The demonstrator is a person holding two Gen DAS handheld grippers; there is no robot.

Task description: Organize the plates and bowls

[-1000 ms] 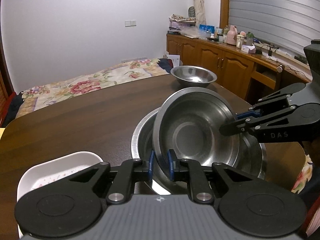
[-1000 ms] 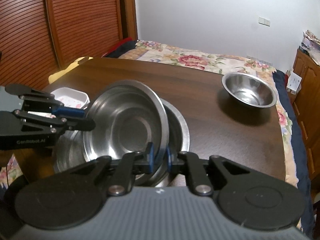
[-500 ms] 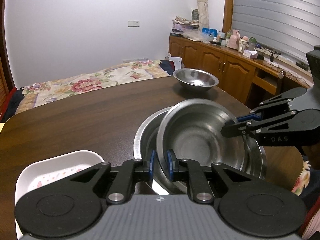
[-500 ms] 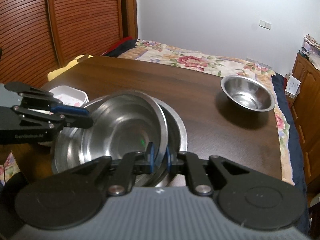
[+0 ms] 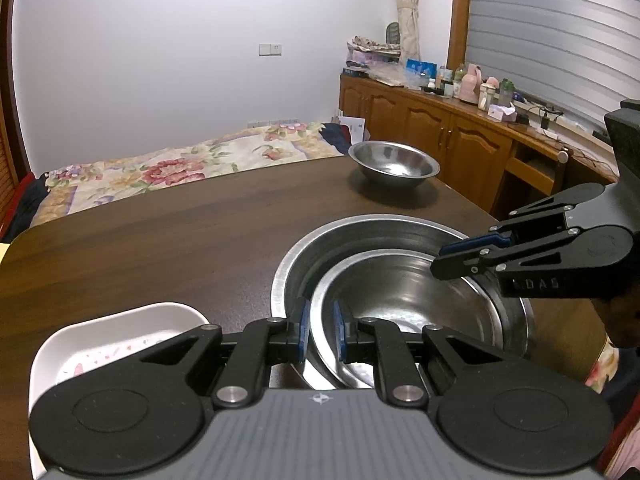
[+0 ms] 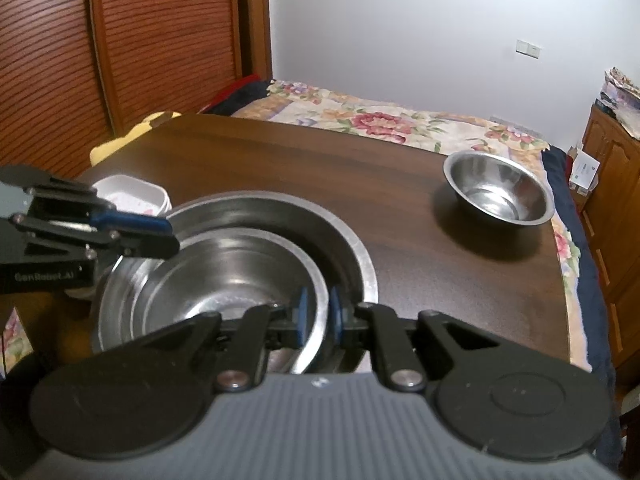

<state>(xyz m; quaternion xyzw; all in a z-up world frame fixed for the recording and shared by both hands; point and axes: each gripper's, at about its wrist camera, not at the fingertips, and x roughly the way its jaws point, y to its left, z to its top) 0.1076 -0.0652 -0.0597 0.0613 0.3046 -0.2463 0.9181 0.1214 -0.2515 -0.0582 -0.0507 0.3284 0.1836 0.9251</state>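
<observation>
On the dark wooden table [image 5: 160, 240], seen left to right from the left wrist view, a white dish [image 5: 100, 344] is set at the near left edge, and just beside it a large steel basin [image 5: 304, 264] is placed with a smaller steel bowl [image 5: 400, 300] nested level inside it. The near rim of the smaller steel bowl is pinched between the narrowly set blue pads of the left gripper [image 5: 320, 332]. Its opposite rim is clamped by the right gripper [image 5: 456, 256], which is seen reaching in from the right with its jaws nearly together. From the right wrist view, that same rim is gripped between the pads of the right gripper [image 6: 316, 314]. Well apart, toward the far right of the table, 1 more steel bowl [image 5: 394, 164] is left standing alone and upright.
</observation>
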